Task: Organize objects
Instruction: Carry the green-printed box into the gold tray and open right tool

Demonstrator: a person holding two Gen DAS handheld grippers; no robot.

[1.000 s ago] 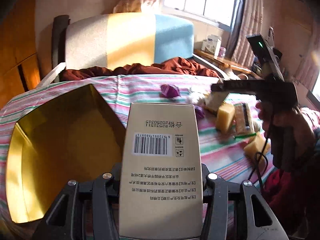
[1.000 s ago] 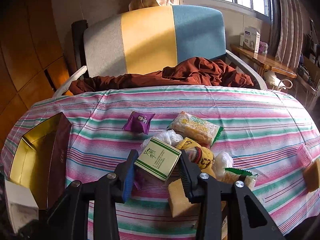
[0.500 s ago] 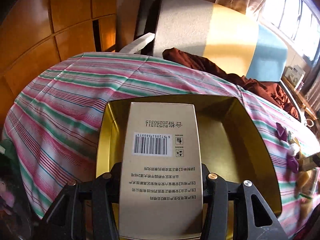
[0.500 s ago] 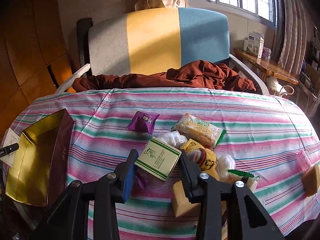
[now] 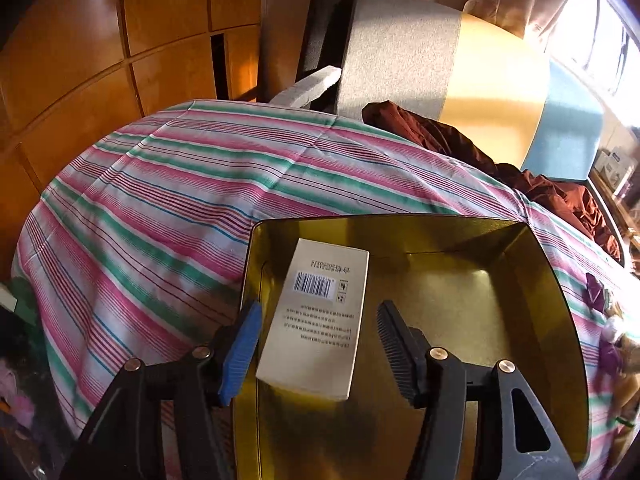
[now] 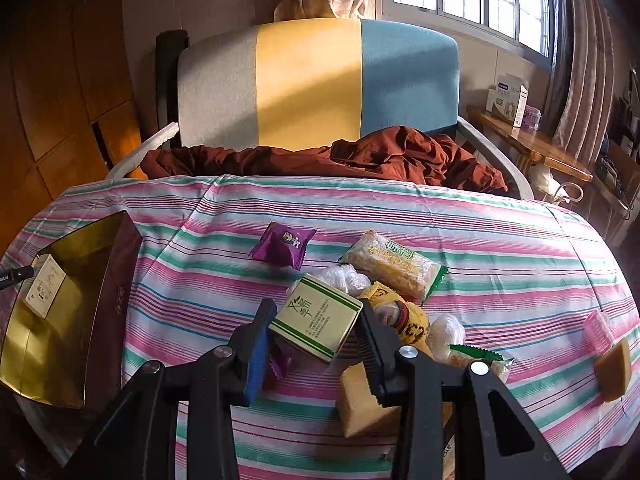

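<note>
A beige carton with a barcode (image 5: 320, 316) lies flat in the gold-lined box (image 5: 460, 280), near its left wall. My left gripper (image 5: 316, 344) hangs open above it, jaws apart on either side, touching nothing. The carton (image 6: 45, 291) and gold box (image 6: 60, 340) also show in the right wrist view at the table's left edge. My right gripper (image 6: 314, 330) is shut on a small green-and-cream box (image 6: 316, 316), held just above the snack pile.
On the striped tablecloth (image 6: 480, 240) lie a purple candy packet (image 6: 284, 242), a yellow snack bag (image 6: 394, 266), white wrapped sweets (image 6: 444, 330), yellow sponge blocks (image 6: 364, 404) and a pink item (image 6: 598, 330). A chair with brown cloth (image 6: 320, 156) stands behind the table.
My left gripper swung left over the gold box, opened and let the beige carton drop inside. My right gripper stayed shut on the green-and-cream box with little movement.
</note>
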